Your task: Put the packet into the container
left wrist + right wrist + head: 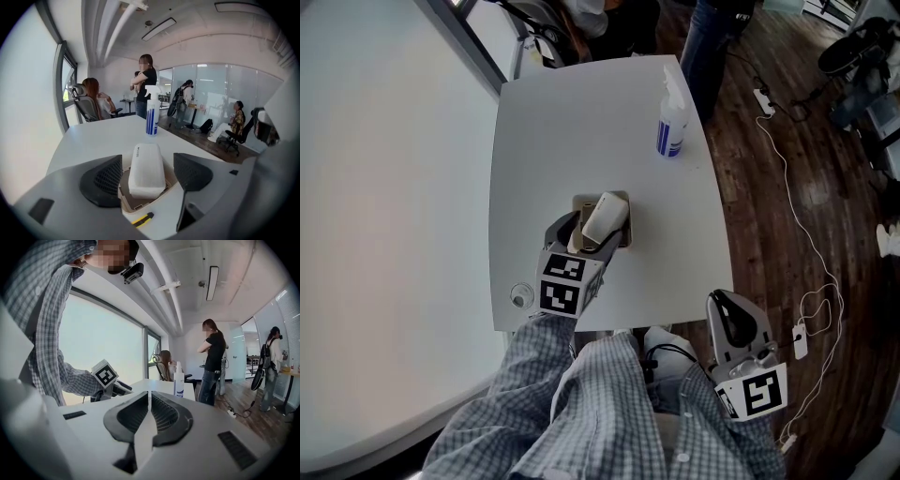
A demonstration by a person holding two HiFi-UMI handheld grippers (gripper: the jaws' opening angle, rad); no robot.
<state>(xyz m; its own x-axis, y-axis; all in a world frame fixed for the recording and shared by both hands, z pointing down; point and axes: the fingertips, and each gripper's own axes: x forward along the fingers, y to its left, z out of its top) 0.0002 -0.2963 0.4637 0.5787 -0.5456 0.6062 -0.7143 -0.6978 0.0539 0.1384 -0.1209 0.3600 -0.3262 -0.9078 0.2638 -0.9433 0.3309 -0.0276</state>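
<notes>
Left gripper point(147, 175): held low and centre in the head view, jaws spread wide with a clear gap on either side of the packet, the pads not pressing on it.
Packet point(602, 217): white and soft-looking, resting in the container at a slant, its upper end sticking out above the rim.
Container point(625, 228): a small tan box near the middle of the table, just ahead of the left gripper.
Right gripper point(149, 401): lower right of the head view, off the table edge, jaws closed together with nothing between them.
Table point(581, 122): white, mostly bare.
Spray bottle point(672, 122): upright at the table's upper right, well apart from the container.
Floor point(769, 216): dark wood, with a white cable trailing along the right.
</notes>
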